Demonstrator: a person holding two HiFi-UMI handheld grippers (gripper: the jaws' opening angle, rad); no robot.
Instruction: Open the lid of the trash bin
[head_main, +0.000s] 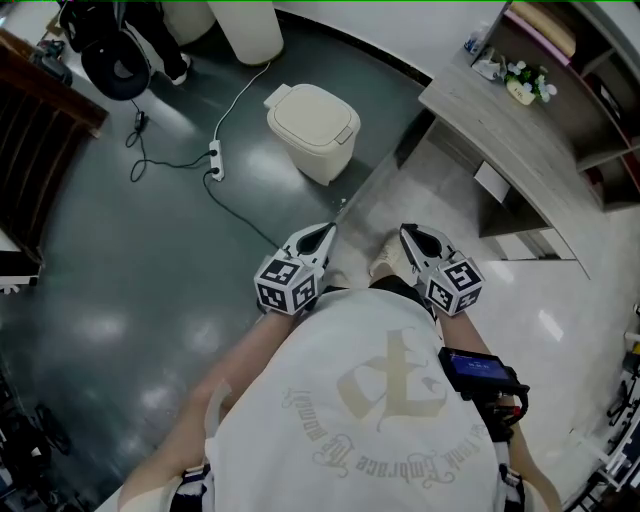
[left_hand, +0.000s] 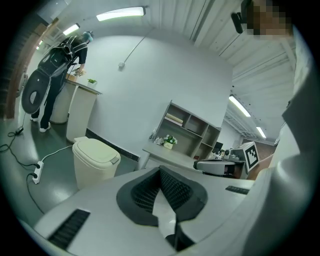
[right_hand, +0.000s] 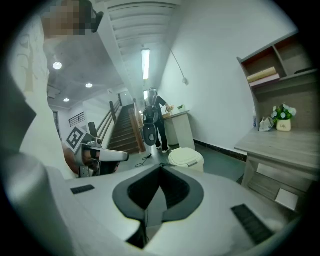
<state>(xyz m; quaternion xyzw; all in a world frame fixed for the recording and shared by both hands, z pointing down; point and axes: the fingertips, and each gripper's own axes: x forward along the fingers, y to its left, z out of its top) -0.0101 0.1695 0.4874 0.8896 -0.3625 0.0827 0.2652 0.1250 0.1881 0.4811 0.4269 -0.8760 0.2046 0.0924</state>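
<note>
Both empty, jaws together: left gripper (head_main: 325, 232), right gripper (head_main: 408, 235). Trash bin (head_main: 312, 135) sits well ahead on dark floor (head_main: 150, 270), lid (head_main: 308, 110) down. Lid looks like light, rigid plastic; I'd lift at front tab (head_main: 347, 131).

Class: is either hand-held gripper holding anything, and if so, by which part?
Nothing is held. The left hand-held gripper and the right hand-held gripper both have their jaws together and empty, apart from the trash bin.
</note>
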